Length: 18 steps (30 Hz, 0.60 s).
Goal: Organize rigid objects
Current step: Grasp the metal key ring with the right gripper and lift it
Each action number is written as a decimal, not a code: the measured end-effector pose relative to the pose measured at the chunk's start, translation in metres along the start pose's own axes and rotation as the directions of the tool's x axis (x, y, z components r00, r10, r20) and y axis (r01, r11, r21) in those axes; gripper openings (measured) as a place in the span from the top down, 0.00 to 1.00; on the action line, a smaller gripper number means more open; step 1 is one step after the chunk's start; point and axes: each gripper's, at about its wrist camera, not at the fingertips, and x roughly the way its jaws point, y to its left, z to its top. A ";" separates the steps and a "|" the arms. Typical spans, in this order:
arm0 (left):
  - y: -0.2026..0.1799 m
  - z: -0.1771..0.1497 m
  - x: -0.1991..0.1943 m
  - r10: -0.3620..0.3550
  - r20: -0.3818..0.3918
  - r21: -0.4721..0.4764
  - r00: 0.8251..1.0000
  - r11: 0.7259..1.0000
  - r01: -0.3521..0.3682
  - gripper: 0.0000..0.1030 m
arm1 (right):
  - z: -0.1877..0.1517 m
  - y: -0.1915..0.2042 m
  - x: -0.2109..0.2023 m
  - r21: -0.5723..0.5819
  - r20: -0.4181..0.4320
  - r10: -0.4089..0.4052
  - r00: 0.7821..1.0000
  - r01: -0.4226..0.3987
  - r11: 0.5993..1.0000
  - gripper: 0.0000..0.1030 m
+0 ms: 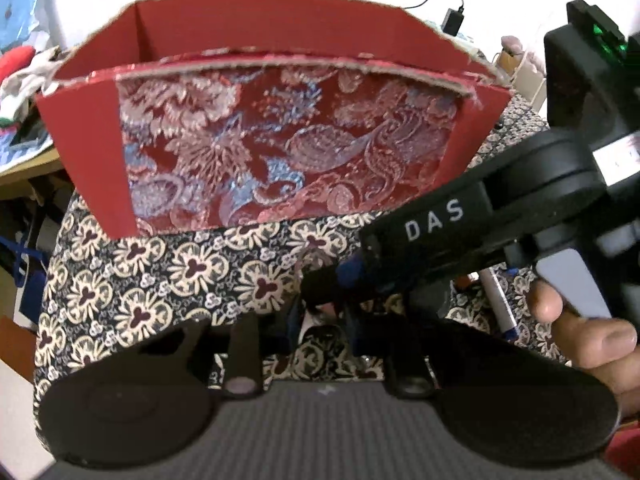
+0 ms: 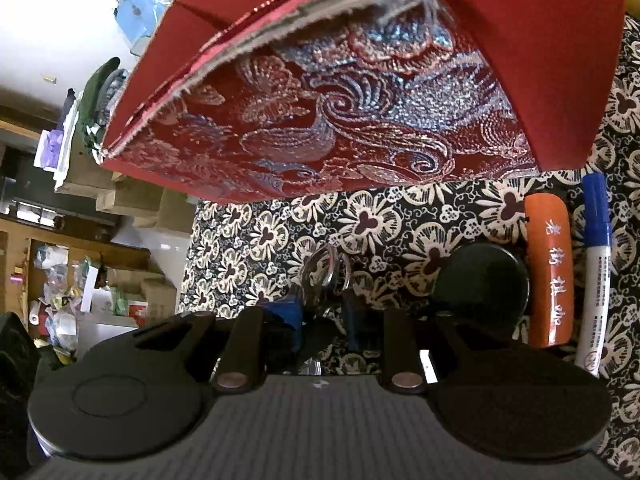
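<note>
Red box (image 1: 256, 132) with brocade front panel stood open-topped on the floral-cloth tabletop (image 1: 168, 268), interior hidden from both views. Right of it lay an orange case (image 2: 550, 276), a blue-capped marker (image 2: 596, 264) and a black round disc (image 2: 480, 284), just beside one another. Left claw (image 1: 324, 312) narrow, contents unclear; right claw (image 2: 324, 320) held metal keyrings (image 2: 326, 270).

- Red box (image 1: 256, 148): open-topped, brocade front panel with silver-blue floral pattern, plain red sides; upright on patterned cloth, 12 o'clock.
- Orange tube (image 2: 550, 276): white characters, lying flat at 3 o'clock.
- Blue-capped white marker (image 2: 596, 272): flat, just beside tube, cap toward box.
- Black round disc (image 2: 482, 284): touching tube's left.
</note>
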 end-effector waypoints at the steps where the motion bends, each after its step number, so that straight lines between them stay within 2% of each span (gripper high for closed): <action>1: 0.000 0.002 -0.003 -0.007 0.006 0.003 1.000 1.000 0.007 0.84 | 0.000 0.000 -0.003 -0.001 0.003 0.004 1.000 -0.004 1.000 0.98; 3: -0.002 0.007 -0.010 -0.020 0.013 0.007 1.000 1.000 0.020 0.87 | 0.001 -0.002 -0.010 0.001 0.017 0.021 1.000 -0.021 1.000 0.99; 4: -0.003 0.009 -0.014 -0.030 0.015 0.004 0.999 1.000 0.030 0.95 | 0.002 -0.002 -0.012 0.005 0.021 0.026 0.999 -0.027 1.000 1.00; 11: -0.016 0.032 -0.050 -0.098 0.089 0.039 0.991 0.995 0.095 0.96 | 0.004 0.013 -0.054 -0.042 0.105 0.028 0.994 -0.024 0.999 1.00; 18: -0.031 0.073 -0.094 -0.167 0.236 0.125 0.957 0.982 0.141 0.96 | 0.015 0.039 -0.111 -0.144 0.239 0.053 0.970 -0.019 0.989 1.00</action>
